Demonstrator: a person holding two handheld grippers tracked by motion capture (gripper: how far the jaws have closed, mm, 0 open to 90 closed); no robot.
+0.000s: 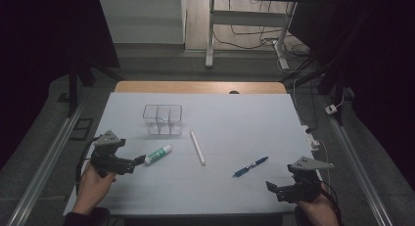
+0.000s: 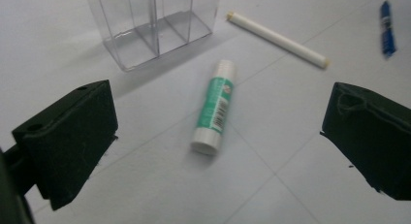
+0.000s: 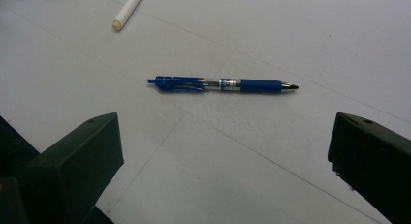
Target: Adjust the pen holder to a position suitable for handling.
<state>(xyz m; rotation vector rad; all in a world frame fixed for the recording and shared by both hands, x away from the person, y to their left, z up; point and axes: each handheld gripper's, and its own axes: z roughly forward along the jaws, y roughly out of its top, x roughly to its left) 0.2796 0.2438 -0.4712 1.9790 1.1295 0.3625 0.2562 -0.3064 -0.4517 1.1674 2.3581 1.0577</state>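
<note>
From the high view, the left gripper (image 1: 138, 162) sits low on the white table (image 1: 235, 187) with its tips just short of the glue stick (image 1: 158, 155), which lies at about two o'clock from it, long axis running from eight to two o'clock, cap end nearest the jaws. The clear organizer (image 1: 163, 120) stands beyond at twelve o'clock, the white stick (image 1: 197, 147) at three o'clock of the glue. The right gripper (image 1: 272, 188) hangs near the table's front edge, with the blue pen (image 1: 250, 166) at eleven o'clock from it, near but apart. Over to the left gripper view: jaws spread wide and empty, and the glue stick (image 2: 214, 106) lies squarely between them ahead, its axis almost along the line of reach, so I'd judge a turn of the hand is needed before closing across it. The organizer (image 2: 155, 25) sits at eleven o'clock. Right gripper view now: jaws parted, nothing held, the blue pen (image 3: 223, 84) lying crosswise at twelve o'clock, three-to-nine axis. Each hand has its own target closest.
</note>
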